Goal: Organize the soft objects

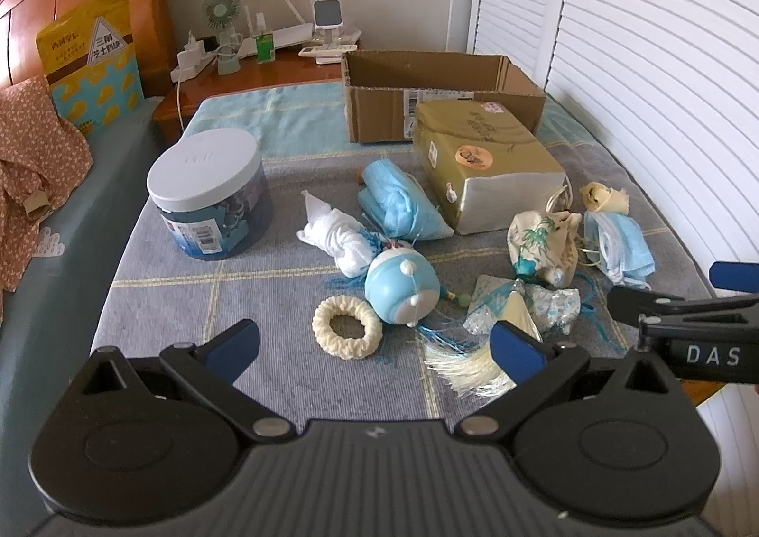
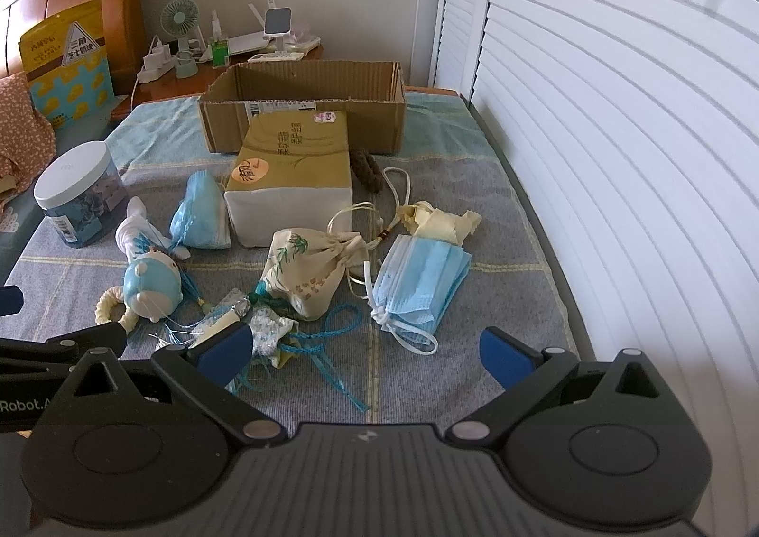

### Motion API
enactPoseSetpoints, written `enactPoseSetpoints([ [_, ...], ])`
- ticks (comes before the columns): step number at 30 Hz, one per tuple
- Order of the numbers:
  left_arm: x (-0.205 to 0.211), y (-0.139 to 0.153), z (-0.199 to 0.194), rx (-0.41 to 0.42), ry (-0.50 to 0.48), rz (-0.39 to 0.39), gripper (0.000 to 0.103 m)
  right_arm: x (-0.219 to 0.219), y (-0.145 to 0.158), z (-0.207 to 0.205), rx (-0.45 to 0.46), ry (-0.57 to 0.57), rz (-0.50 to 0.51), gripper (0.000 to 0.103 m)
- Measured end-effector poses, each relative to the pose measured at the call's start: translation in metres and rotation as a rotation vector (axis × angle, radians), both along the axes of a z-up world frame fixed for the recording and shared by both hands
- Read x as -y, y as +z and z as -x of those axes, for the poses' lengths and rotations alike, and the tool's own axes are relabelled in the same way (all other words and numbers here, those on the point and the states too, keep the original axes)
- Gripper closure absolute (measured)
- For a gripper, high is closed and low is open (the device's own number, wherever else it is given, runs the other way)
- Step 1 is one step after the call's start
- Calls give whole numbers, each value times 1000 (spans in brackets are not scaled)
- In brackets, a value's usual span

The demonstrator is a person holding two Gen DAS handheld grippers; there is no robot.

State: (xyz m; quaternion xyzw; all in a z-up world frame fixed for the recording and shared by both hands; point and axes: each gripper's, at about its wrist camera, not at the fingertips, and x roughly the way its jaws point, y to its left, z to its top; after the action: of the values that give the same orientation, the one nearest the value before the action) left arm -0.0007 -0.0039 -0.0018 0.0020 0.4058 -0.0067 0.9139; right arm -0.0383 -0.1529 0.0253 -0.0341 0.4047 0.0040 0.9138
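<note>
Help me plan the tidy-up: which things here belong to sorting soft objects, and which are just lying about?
Job: face masks, drawstring pouch, white sock roll, cream scrunchie, cardboard box.

Lying about: lidded jar, tissue pack, snack bag, desk fan.

Grey checked woven cloth cover (image 2: 474,262), matt, coarse weave. Brown corrugated cardboard box (image 2: 303,105) at upper centre, rough, dull. Gold glossy paper-wrapped tissue pack (image 2: 289,171). Pale blue pleated nonwoven face masks (image 2: 422,285) (soft, matt). Cream printed cloth drawstring pouch (image 2: 303,271). Round pale-blue smooth plastic toy (image 1: 403,290), shiny. Cream knitted ring (image 1: 346,328).
</note>
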Motion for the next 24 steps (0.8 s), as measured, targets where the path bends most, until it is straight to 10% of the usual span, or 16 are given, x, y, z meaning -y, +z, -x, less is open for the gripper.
enactPoseSetpoints([
  [24, -20, -21, -9, 3, -91, -22, 1, 0, -16, -9, 26, 178, -31, 0],
])
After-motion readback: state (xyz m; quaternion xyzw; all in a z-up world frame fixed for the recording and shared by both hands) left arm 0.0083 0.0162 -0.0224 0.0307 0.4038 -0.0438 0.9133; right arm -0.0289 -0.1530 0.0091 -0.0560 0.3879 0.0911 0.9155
